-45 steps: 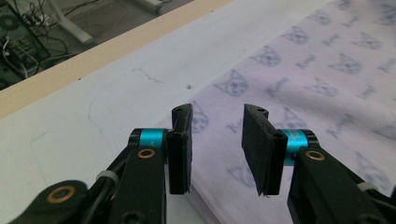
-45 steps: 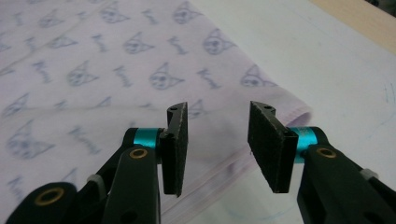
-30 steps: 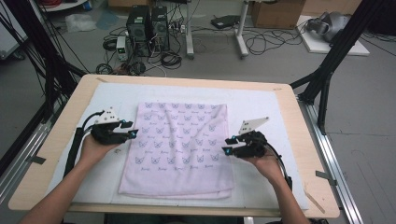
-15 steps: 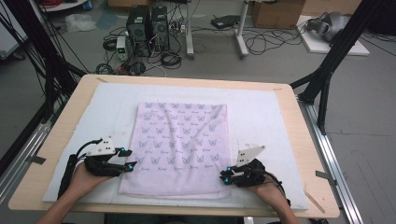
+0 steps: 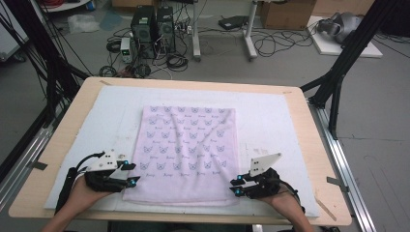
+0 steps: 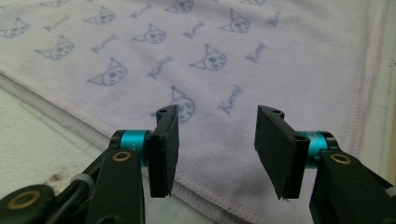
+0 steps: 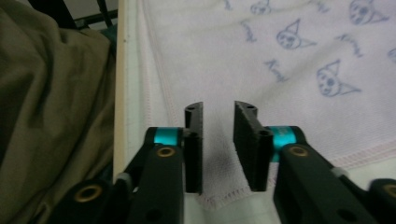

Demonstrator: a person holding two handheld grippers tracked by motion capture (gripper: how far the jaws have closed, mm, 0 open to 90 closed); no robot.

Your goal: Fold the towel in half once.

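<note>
— How do your left jaws stand?

— My left gripper [image 6: 217, 151] has its jaws spread, with a clear gap between the pads and nothing pinched. They have just been opening a little. Under the gap lies the near left corner of the towel [image 6: 243, 56]; its stitched hem runs past just below my left-hand pad, and whether the tips touch the cloth I cannot tell.

— And the right?

— My right gripper [image 7: 218, 144] has a narrower gap, yet the pads stand apart and press on nothing. Those jaws have just been opening again after a close. The near right corner of the towel [image 7: 261, 51] lies between and beneath them, its hemmed tip just past the pads.

— Where is the towel as a whole?

— Spread flat, pale lilac with small blue cat faces and words, in the middle of the white mat [image 5: 290, 121] on the wooden worktop [image 5: 77, 106]. In the high view my left gripper [image 5: 126, 175] sits at the towel's [image 5: 188, 145] near left corner and my right gripper [image 5: 236, 186] at its near right corner, both by the worktop's near edge.

— Anything beside you?

— In the right gripper view, olive cloth [image 7: 51, 107] hangs past the worktop's edge.
</note>
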